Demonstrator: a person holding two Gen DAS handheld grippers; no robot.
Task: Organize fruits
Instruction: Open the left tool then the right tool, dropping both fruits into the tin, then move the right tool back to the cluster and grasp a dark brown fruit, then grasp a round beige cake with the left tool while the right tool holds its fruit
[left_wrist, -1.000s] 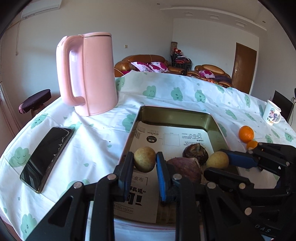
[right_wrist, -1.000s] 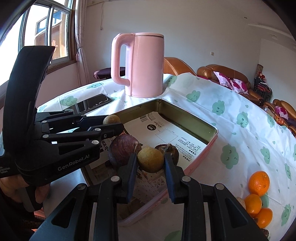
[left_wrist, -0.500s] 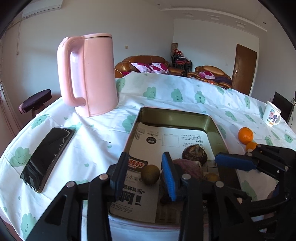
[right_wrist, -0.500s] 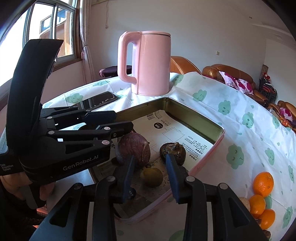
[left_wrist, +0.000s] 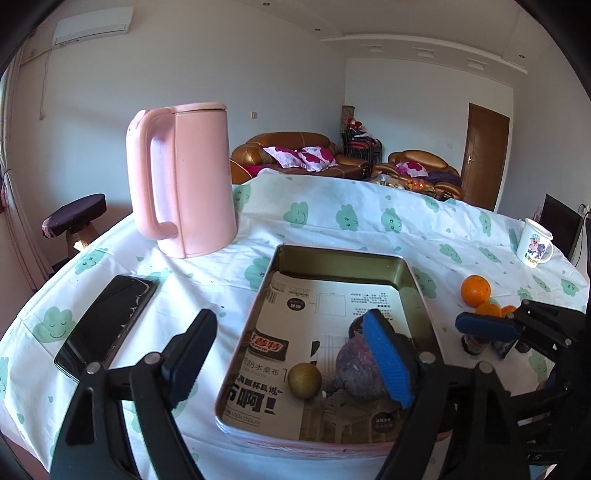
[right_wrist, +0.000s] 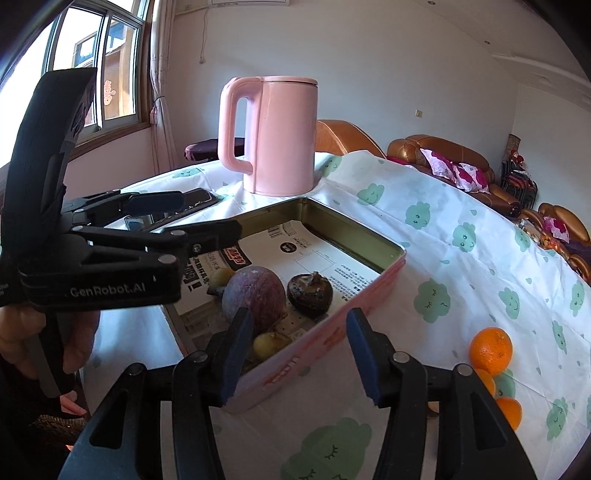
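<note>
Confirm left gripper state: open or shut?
Open. The left gripper has its fingers spread wide with nothing between them; the small yellow fruit lies loose in the tray.

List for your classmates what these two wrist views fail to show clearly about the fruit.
- Left wrist view: second small yellow fruit hidden behind the purple fruit and left gripper finger.
- Right wrist view: lower oranges partly covered by the right gripper arm.
- Both views: dark shrivelled fruit, kind unclear.

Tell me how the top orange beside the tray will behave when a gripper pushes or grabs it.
The top orange looks round and sits on a smooth tablecloth, so a push would probably roll it. Two more oranges lie close by and may get knocked. Its skin looks firm, so the open right gripper should likely hold it without crushing.
</note>
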